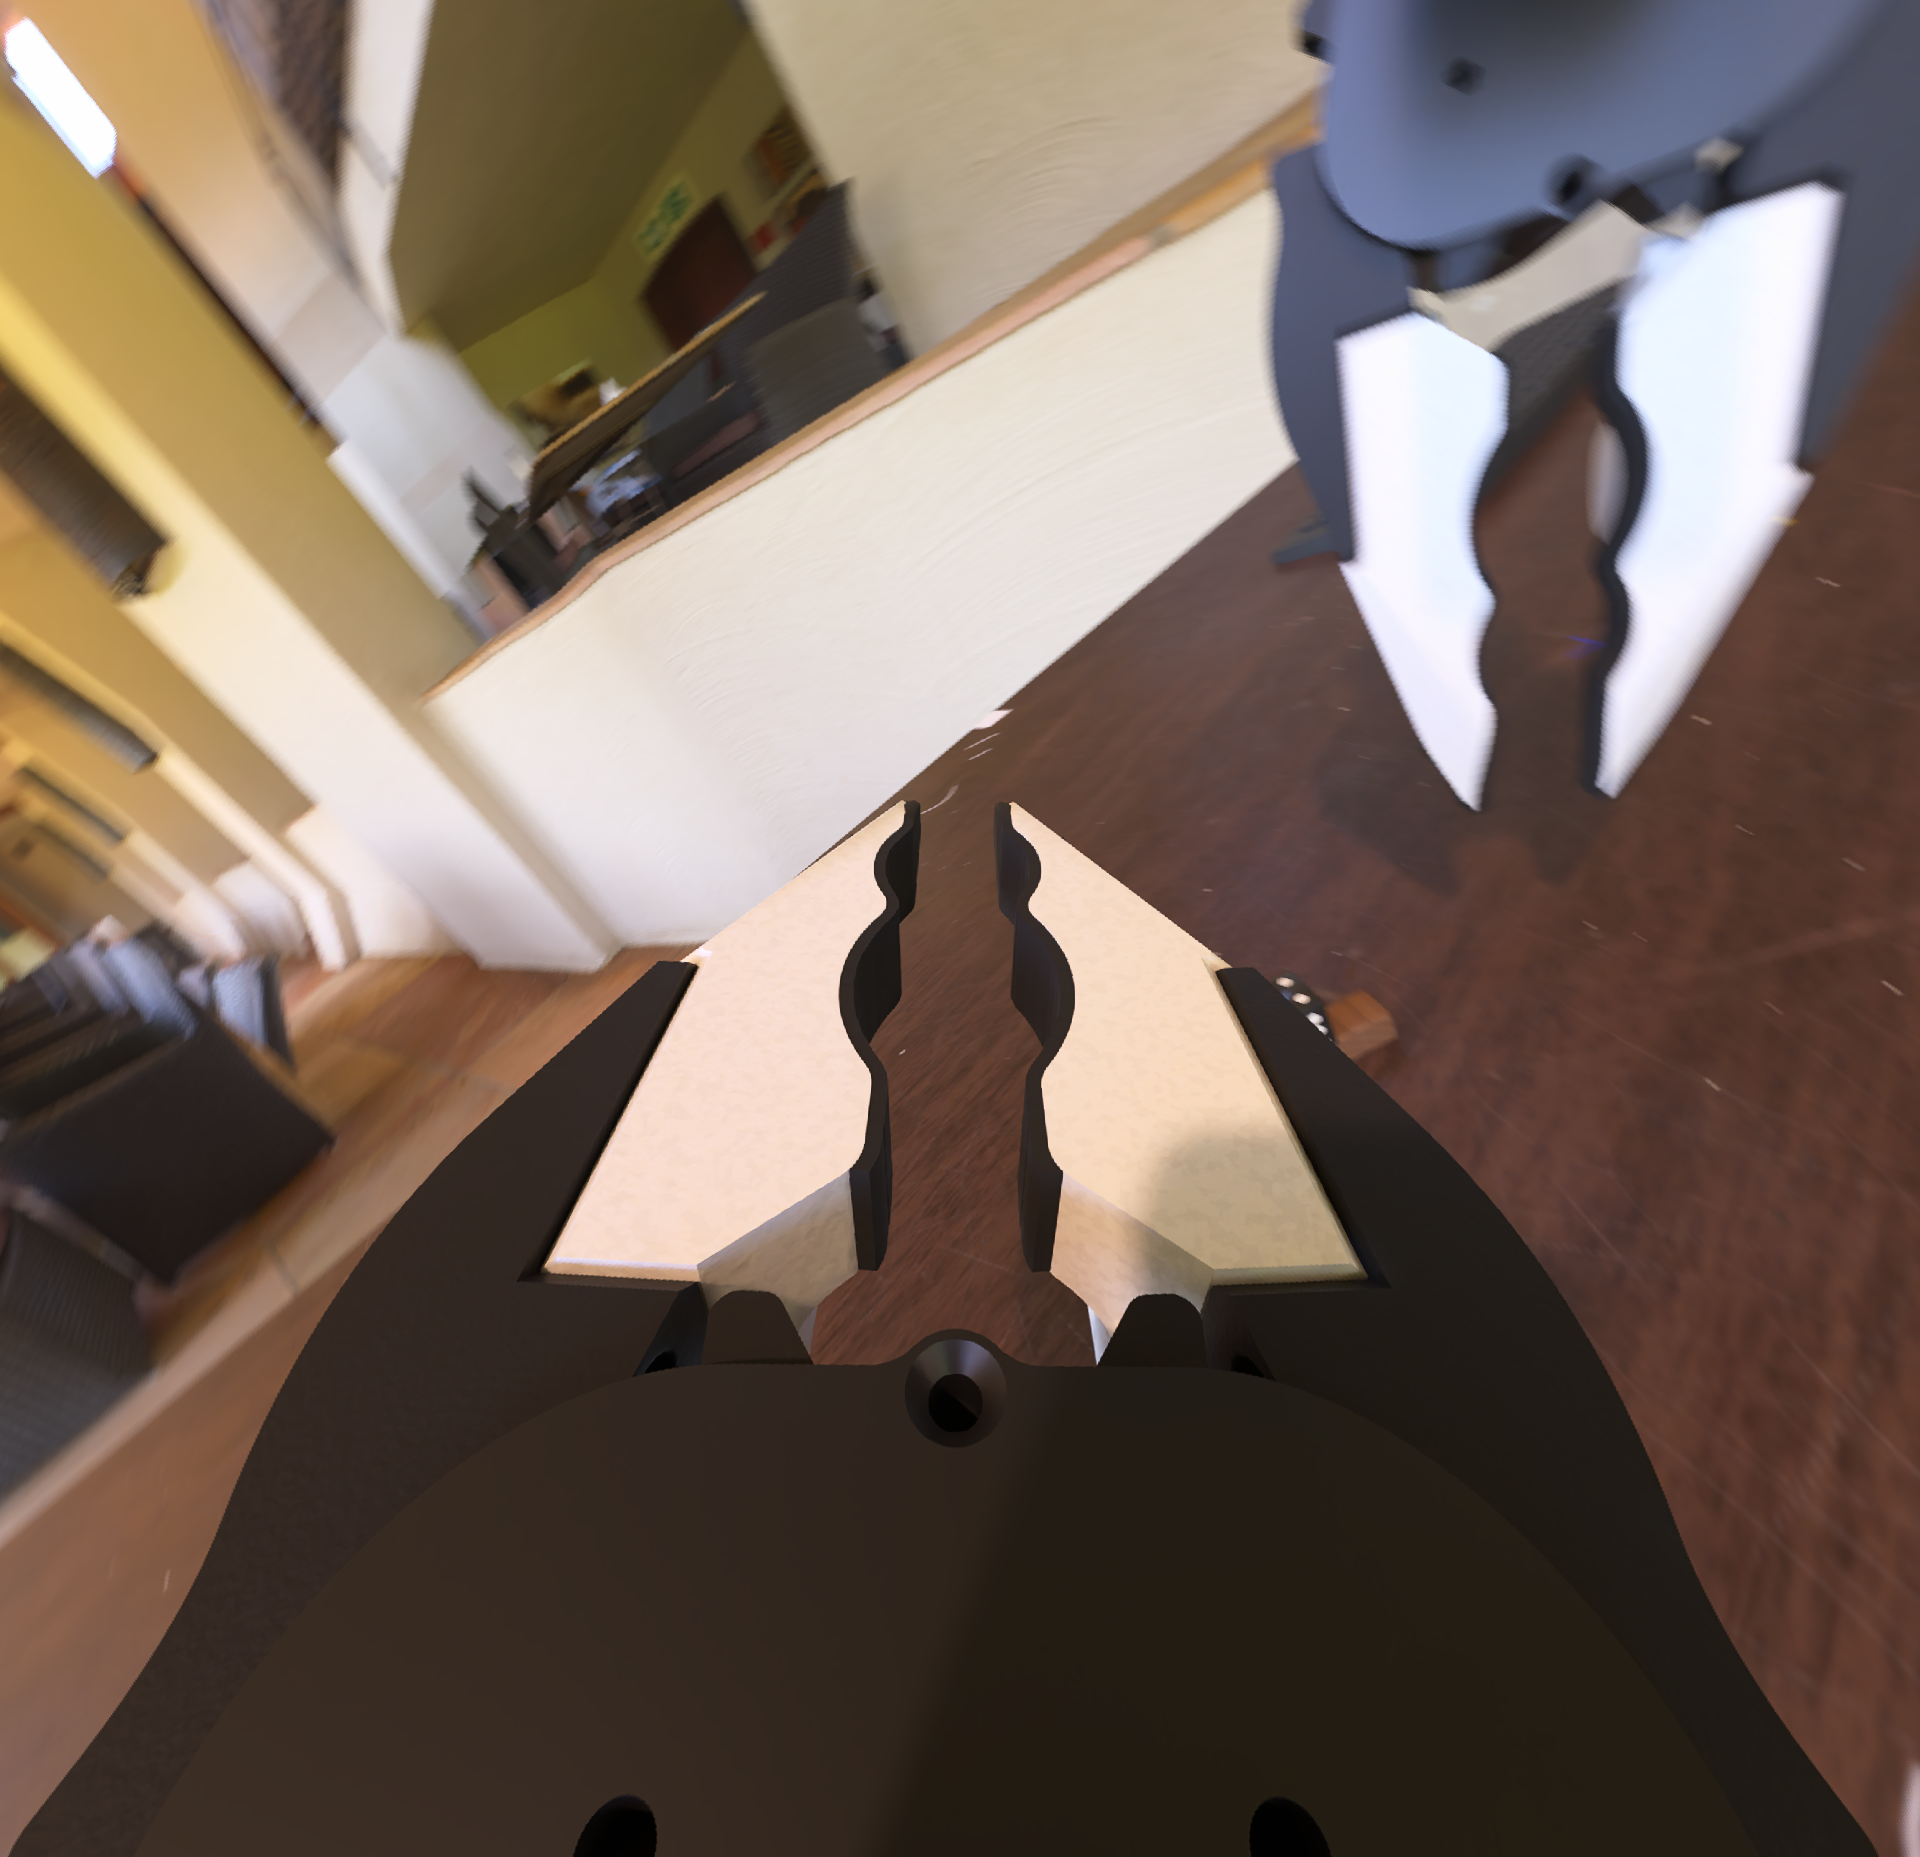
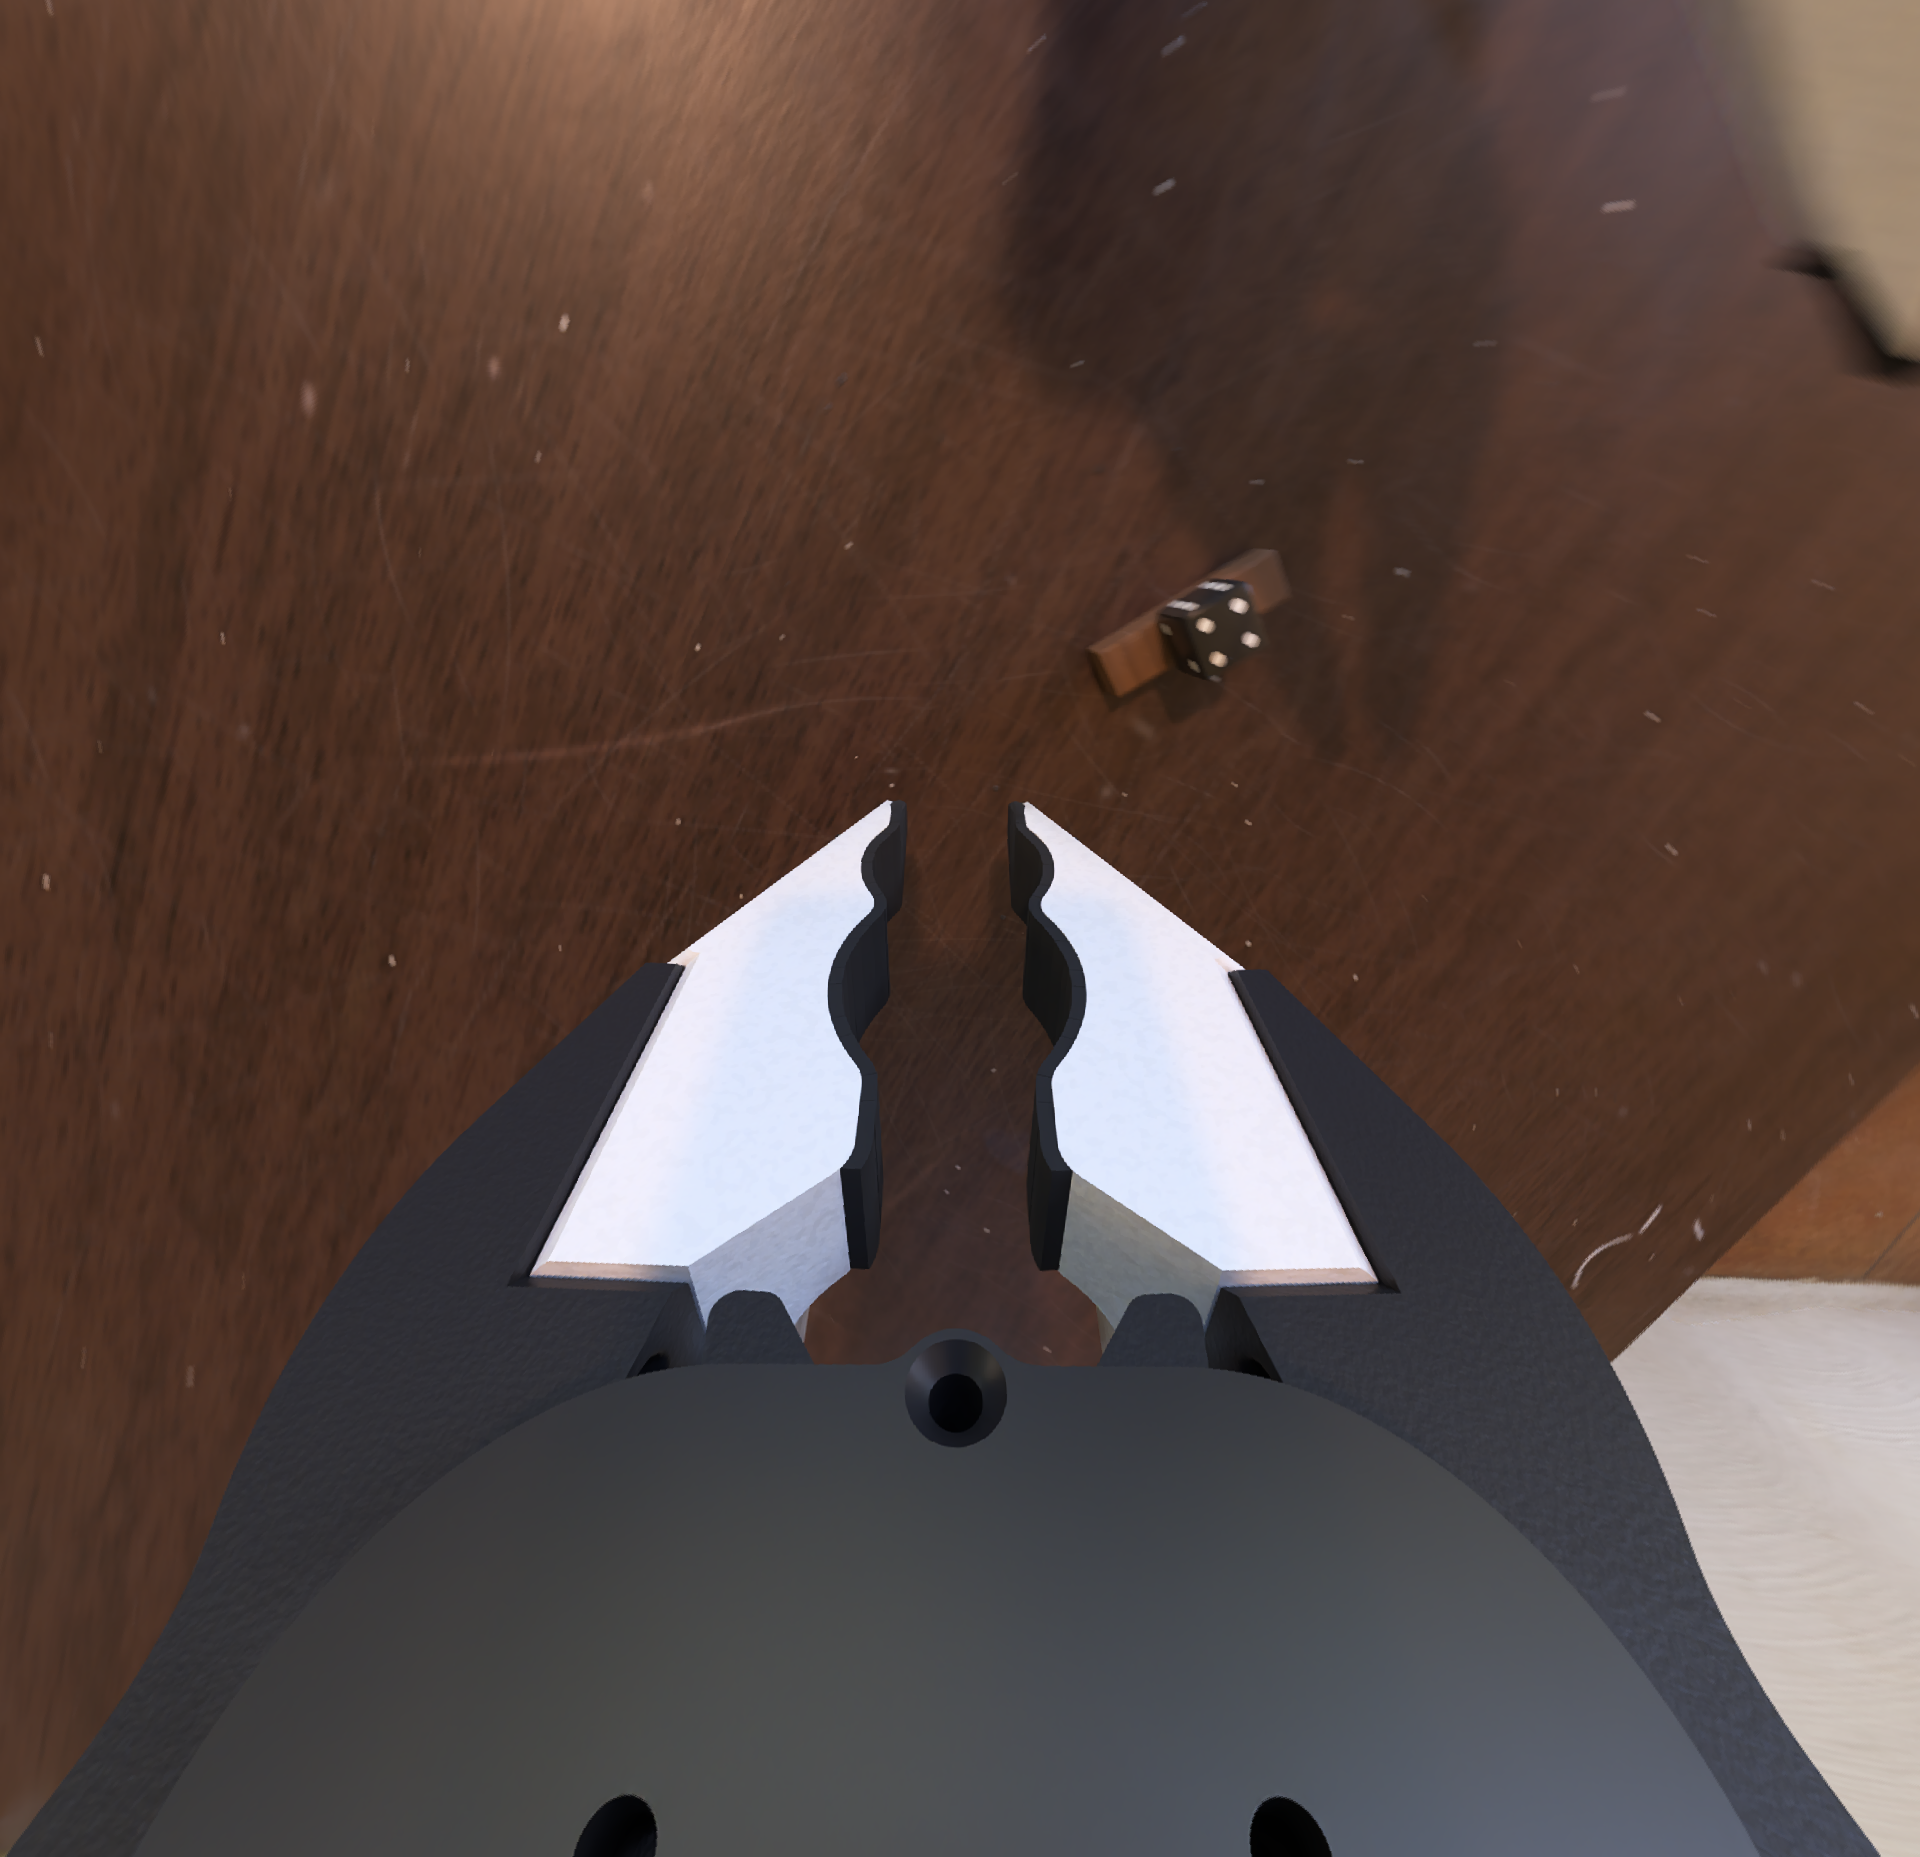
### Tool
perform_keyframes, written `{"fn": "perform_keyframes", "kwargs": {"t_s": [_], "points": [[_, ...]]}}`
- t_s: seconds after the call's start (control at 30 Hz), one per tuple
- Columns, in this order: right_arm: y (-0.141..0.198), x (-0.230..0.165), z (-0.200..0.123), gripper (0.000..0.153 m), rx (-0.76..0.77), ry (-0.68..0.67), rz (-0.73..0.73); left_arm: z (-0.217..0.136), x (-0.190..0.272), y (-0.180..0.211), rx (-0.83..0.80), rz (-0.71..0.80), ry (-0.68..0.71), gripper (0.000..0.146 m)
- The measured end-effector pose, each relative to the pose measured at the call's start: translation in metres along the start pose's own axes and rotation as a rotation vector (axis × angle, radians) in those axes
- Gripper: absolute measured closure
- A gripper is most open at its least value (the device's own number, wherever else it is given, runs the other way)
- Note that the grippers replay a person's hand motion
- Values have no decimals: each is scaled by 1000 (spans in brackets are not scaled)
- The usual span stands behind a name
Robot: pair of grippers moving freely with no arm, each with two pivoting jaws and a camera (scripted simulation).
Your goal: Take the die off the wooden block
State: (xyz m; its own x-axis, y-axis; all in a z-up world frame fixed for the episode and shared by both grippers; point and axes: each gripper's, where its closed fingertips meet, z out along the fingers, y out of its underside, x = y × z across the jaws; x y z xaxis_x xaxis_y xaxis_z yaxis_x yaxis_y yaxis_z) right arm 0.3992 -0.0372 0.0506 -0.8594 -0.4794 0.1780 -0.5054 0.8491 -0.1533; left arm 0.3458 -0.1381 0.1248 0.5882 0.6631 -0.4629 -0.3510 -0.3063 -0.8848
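In the left wrist view, the left hand-held gripper (image 1: 957, 810) hangs over the dark wooden surface (image 1: 1455, 976) near its edge with its fingers apart and empty, and the right hand-held gripper (image 1: 1538, 794) hangs farther off, also parted. In the right wrist view, the right hand-held gripper (image 2: 956, 808) is spread with nothing between its fingers, and the black die (image 2: 1210, 641) sits on the small wooden block (image 2: 1132, 659), well ahead and toward the surface's right edge.
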Motion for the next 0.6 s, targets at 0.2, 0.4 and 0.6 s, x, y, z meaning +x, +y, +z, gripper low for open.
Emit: {"fn": "perform_keyframes", "kwargs": {"t_s": [0.2,0.4,0.6], "points": [[8,-5,-42,126,463,282,292,-17,71,2,13,225,471,123],[19,-33,-48,118,821,330,492,-17,89,31,-155,189,800,101],[22,-47,-50,116,948,423,522,3,84,52,-234,111,989,95]]}}
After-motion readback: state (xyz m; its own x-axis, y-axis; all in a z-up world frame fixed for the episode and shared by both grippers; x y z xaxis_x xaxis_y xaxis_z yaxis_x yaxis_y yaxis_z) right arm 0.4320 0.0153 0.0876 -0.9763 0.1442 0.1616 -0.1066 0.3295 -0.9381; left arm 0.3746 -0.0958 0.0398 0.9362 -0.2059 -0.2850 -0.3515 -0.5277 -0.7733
